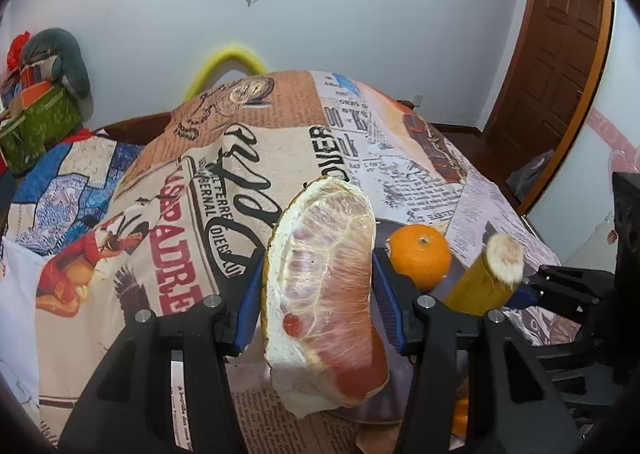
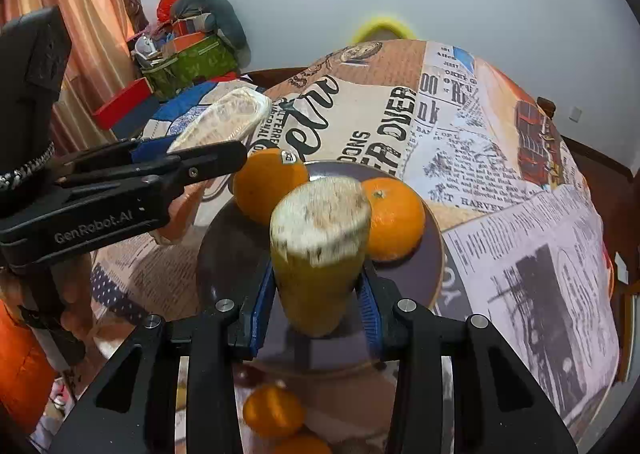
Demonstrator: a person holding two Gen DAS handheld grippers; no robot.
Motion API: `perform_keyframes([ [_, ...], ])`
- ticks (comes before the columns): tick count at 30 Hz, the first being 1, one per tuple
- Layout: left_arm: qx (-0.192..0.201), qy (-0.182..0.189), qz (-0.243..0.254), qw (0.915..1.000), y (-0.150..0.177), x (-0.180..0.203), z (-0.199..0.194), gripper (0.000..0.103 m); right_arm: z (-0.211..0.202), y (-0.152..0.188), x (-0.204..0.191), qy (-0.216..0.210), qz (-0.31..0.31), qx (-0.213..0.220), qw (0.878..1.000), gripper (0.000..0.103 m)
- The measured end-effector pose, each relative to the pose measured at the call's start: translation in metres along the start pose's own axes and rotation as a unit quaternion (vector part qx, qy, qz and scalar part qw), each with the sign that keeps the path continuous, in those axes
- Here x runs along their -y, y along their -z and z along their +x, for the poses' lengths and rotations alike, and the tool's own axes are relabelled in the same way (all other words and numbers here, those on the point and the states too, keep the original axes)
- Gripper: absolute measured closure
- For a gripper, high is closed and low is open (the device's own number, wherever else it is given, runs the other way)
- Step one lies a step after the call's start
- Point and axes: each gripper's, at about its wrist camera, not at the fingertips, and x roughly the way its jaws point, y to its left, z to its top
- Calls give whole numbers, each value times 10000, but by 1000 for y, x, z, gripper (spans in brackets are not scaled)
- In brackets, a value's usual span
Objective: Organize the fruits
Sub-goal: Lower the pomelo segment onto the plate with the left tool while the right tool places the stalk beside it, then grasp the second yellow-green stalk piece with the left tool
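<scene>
Grip looks solid on both sides right now: the left gripper (image 1: 316, 286) is clamped on a plastic-wrapped pomelo wedge (image 1: 324, 294), blue pads pressing its two flanks, and the right gripper (image 2: 316, 294) is clamped around a yellow-green stalk piece (image 2: 318, 250) with a pale cut end, maybe sugarcane, hard to say for sure. Both pieces are held up in the air above the worktop (image 2: 520, 213), which has a newspaper-print cloth over it. My guess is the step in hand is getting these two onto the dark plate (image 2: 436, 278) with the rest. To do it well I'd lower the stalk flat rather than on end, since a cylinder will roll or tip, and let go only once it's resting. The wrapped wedge looks slippery and heavy on the overhanging end, so keep it level and don't squeeze harder. Just past the stalk, two oranges (image 2: 394, 217) already sit at the far part of the plate, so the free room is the near half. A couple more oranges (image 2: 274, 410) lie below the right gripper; I can't tell what they rest on. The two grippers are close together, so bring them in one at a time. Farther out the cloth drops off at the worktop's right edge, so keep anything round away from there.
</scene>
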Motion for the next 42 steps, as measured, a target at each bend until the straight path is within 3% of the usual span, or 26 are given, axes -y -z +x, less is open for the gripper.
perform_keyframes([
  [8, -158, 193, 124, 9996, 5, 2, 12, 52, 15, -13, 4, -139, 79, 56, 9999, 67],
  [20, 68, 224, 248, 9994, -3, 4, -3, 52, 21, -21, 9, -111, 155, 66, 9998, 66],
  [35, 222, 88, 356, 9991, 7, 12, -59, 51, -18, -14, 0, -113, 121, 272, 9995, 60],
  [42, 181, -7, 319, 9993, 27, 16, -89, 49, -48, -1, -6, -61, 198, 395, 9990, 60],
])
